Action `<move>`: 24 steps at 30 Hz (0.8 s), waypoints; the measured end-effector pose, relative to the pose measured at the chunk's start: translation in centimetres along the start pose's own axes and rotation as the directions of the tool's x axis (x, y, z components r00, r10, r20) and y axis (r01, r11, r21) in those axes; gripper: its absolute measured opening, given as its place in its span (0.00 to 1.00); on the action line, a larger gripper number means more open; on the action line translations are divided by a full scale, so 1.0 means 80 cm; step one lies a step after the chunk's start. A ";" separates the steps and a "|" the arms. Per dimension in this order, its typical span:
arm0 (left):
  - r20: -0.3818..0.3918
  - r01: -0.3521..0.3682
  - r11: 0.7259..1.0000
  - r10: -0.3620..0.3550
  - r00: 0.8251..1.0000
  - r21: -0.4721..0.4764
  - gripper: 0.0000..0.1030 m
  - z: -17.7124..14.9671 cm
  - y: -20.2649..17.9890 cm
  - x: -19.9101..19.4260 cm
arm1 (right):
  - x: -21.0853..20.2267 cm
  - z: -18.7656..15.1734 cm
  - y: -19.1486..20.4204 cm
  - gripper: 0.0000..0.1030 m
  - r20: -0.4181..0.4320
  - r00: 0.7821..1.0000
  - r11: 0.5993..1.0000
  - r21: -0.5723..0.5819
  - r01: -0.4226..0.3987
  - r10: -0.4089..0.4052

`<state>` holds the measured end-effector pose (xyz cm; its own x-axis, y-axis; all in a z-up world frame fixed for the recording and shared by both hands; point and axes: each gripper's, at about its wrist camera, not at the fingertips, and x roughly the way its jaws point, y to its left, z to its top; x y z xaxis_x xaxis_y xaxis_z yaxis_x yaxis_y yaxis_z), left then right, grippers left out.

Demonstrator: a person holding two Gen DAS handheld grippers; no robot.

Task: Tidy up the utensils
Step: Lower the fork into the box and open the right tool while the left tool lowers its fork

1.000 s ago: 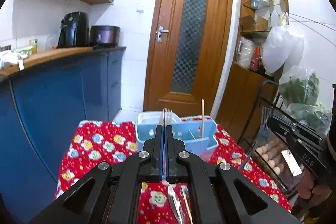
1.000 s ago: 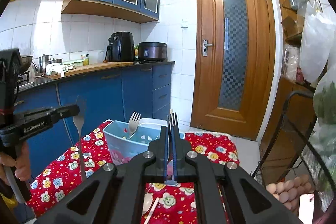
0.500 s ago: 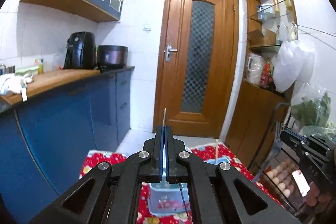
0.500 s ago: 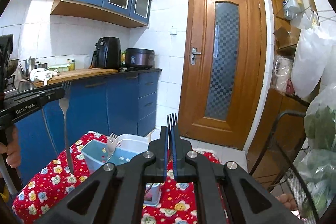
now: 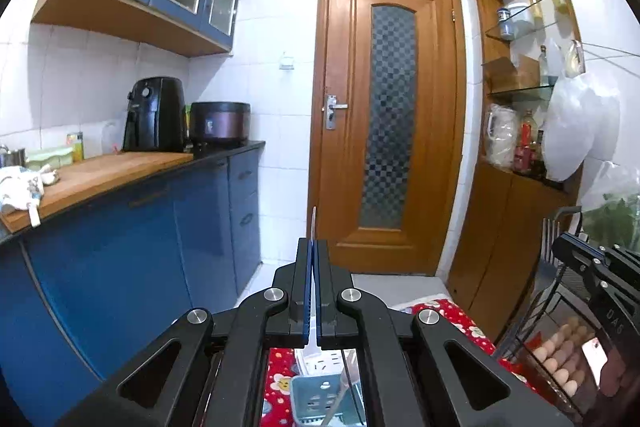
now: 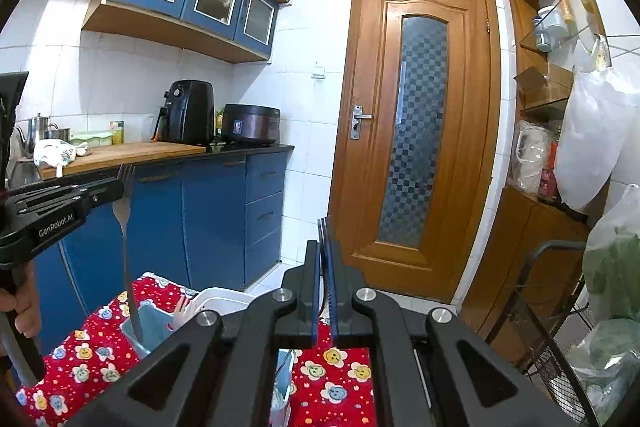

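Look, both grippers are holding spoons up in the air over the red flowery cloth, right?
Not spoons: forks. The right wrist view shows prongs on the fork pinched in the left gripper, and prongs stick up from the right gripper. Both are held up over the red flowery cloth.

White-tiled kitchen wall (image 5: 100,87), blue cabinets (image 5: 160,227), wooden door (image 5: 390,123) with chequered glass.

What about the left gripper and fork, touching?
Touching. The right wrist view shows the left gripper shut on the fork just below its tines.
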<state>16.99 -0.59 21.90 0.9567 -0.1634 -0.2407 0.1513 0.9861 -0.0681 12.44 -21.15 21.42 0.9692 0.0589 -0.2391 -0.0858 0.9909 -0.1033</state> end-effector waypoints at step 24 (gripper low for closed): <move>-0.096 -0.040 0.998 0.044 0.994 0.044 0.01 -0.092 -0.001 0.072 | 0.075 -0.076 0.023 0.04 -0.140 0.989 0.998 -0.015 -0.057 0.054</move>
<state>20.66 -1.82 13.36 0.9342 -0.1218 -0.3354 0.1238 0.9922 -0.0155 16.70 -19.71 13.93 0.9212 0.0947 -0.3775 -0.1439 0.9841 -0.1044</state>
